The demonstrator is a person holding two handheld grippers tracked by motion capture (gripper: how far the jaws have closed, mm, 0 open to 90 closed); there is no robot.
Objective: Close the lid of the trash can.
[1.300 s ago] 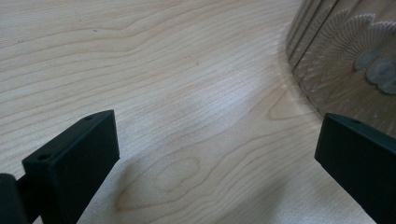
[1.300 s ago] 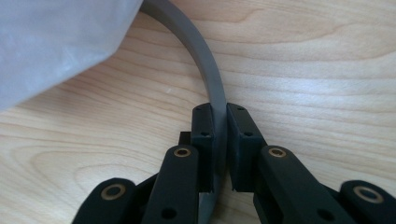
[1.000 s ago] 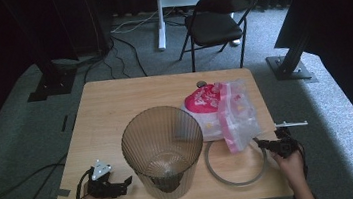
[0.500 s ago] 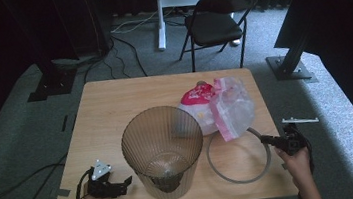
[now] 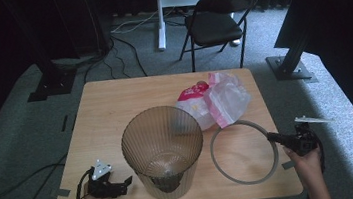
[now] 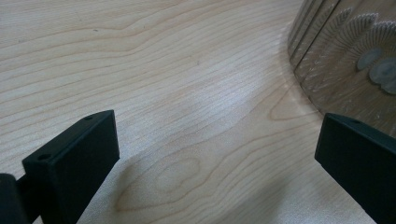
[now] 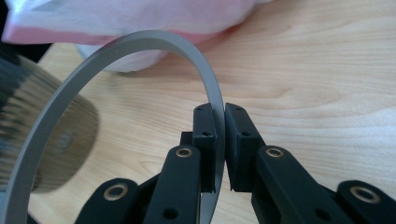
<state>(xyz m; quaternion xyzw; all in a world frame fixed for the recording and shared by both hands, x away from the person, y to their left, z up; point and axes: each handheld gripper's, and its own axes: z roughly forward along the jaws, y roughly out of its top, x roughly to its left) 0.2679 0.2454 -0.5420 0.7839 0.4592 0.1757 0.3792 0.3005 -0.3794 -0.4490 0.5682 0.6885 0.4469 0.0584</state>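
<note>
Wooden table (image 5: 115,106): right gripper (image 5: 274,138) clamped on grey ring (image 5: 223,169), now lifted w/ ring off bag (image 5: 227,98), prob. headed for bin (image 5: 162,146); left gripper (image 5: 123,183) jaws apart, idle.

High view looks down and forward over the whole desk (image 5: 114,101); both gripper views sit close above it, sharing the bin (image 5: 163,151).

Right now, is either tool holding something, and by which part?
The right tool clamps the grey ring by its thin band; the left tool is open, holding nothing.
</note>
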